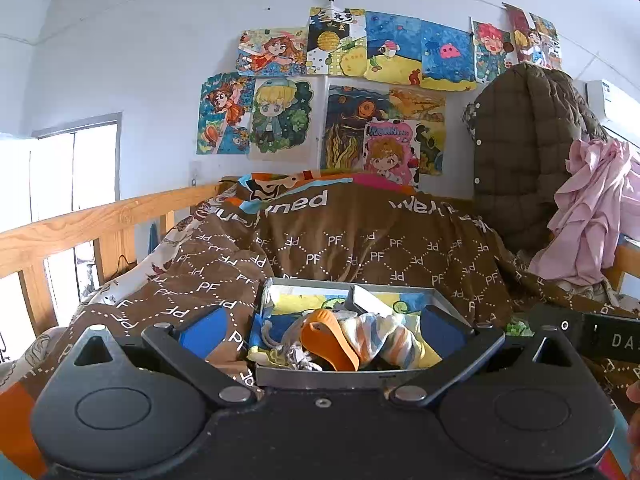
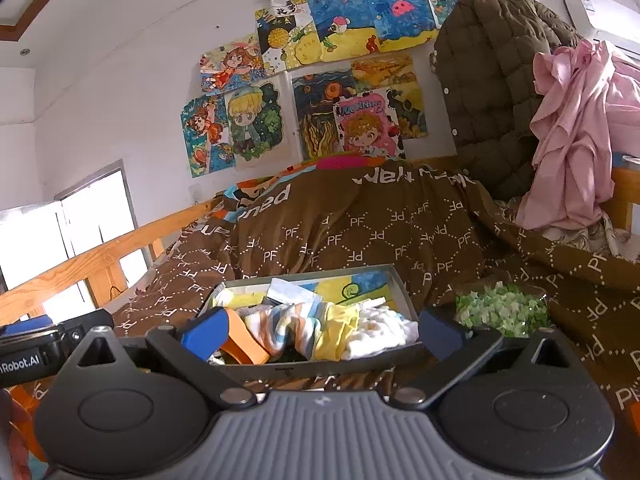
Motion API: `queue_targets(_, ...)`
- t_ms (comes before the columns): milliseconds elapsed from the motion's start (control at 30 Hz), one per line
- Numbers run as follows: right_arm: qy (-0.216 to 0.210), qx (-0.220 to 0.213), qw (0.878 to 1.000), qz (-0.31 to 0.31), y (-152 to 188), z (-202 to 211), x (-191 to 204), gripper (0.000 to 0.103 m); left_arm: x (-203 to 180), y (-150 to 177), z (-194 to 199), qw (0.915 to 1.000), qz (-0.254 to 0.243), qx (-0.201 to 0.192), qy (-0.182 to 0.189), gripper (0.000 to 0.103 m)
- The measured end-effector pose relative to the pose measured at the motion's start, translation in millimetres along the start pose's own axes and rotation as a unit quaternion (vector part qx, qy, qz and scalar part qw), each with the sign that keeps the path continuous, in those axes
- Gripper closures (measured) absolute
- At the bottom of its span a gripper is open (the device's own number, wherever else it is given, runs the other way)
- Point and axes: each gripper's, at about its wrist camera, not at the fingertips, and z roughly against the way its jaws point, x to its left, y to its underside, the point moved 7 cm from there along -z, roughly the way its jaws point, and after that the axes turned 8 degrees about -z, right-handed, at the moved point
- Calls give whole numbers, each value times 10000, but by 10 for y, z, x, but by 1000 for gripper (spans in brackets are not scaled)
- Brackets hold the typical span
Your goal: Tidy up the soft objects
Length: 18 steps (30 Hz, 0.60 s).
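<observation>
The left gripper [image 1: 322, 334] is hanging low in front of the tray [image 1: 320, 378], its blue fingers [image 1: 202, 332] spread wide and grasping nothing. The right gripper [image 2: 320, 332] is doing the same, with its fingers [image 2: 202, 334] released on both sides of the tray [image 2: 324, 368].

The tray is sitting on the bed, at about 12 o'clock from both grippers, and the soft things are piling up inside it. From the right view, a striped sock [image 2: 276, 326] is lying at 11 o'clock, a yellow cloth [image 2: 340, 328] in the middle and a white fluffy cloth [image 2: 384, 330] at 1 o'clock. An orange shoehorn-like piece [image 2: 240, 340] is poking out near the left finger, and I cannot tell what it really is.

Here is what could be going wrong. The bed cover [image 2: 360, 232] is soft and bumpy, so a push on the tray's rim could be tipping it and spilling things. The cloths are tangled, so pulling one could be dragging another out. The hard orange piece could be slipping into the grip instead.

A bowl of green bits [image 2: 502, 312] is waiting at 2 o'clock, near the right finger. A bump there could be scattering them across the cover.
</observation>
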Motion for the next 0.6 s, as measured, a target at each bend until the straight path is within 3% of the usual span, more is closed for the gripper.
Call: queue_targets(600, 66, 67, 9999, 119, 160, 316, 72, 0, -42, 148, 316, 9999, 57, 13, -90, 1)
